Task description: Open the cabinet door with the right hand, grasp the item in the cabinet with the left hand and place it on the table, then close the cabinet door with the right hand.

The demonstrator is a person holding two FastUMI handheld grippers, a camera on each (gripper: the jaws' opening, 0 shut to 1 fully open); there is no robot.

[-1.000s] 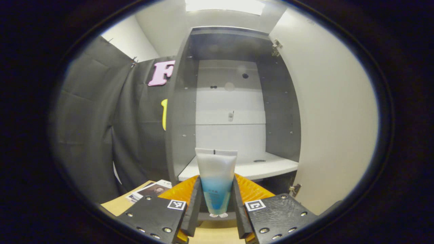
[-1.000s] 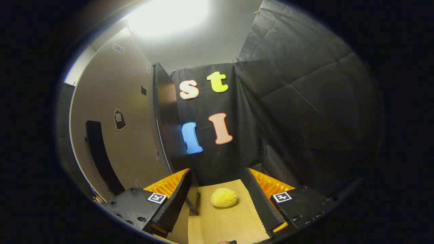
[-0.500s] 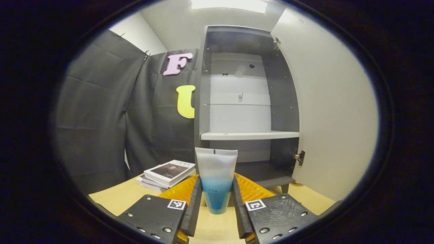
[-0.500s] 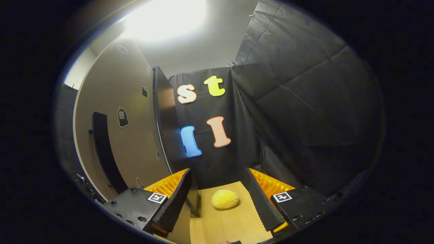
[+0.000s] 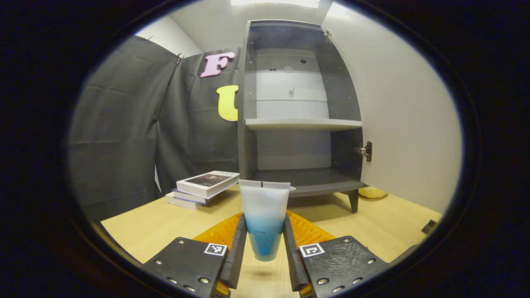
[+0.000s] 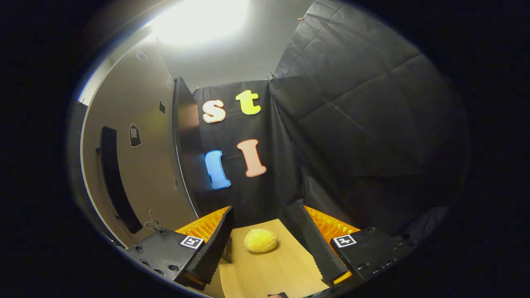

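Placing step: left tongs (image 5: pixel 264 256) clamped on tube (image 5: pixel 263 219), low centre, above tabletop (image 5: pixel 174 219). Next: lower, release. Right tongs (image 6: pixel 265 248) wide, empty.

L tongs (image 5: pixel 263 258) clamping tube (image 5: pixel 264 221) upright above table (image 5: pixel 165 225), cabinet (image 5: pixel 298 124) door (image 5: pixel 405 124) open

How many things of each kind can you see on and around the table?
Tubes: 1, the tube held in the left claw.
Books: 2 can be told apart, in the stack of books.
Yellow lumps: 1, the yellow lump on the table.
Cabinets: 1, the cabinet, its cabinet door open.
Total: 5.
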